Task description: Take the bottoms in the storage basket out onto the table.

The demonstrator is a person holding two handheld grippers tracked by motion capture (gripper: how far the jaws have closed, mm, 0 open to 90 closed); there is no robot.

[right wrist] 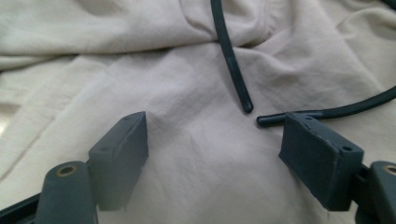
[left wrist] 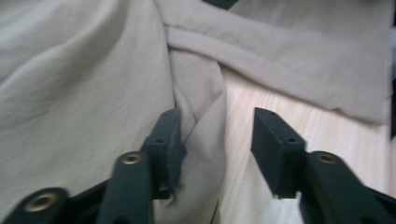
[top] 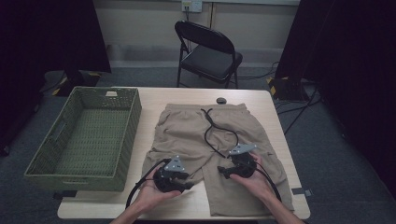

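Tan shorts lie flat on the wooden table, waistband away from me, with a black drawstring looping over the front. My left gripper is at the inner hem of the left leg. In the left gripper view this gripper is open, with a fold of the shorts between its jaws and bare table beside it. My right gripper rests over the right leg. In the right gripper view it is open above the cloth, and the drawstring ends lie near one jaw.
A green woven basket stands at the table's left side. A small black round object lies at the far edge behind the waistband. A black folding chair stands beyond the table.
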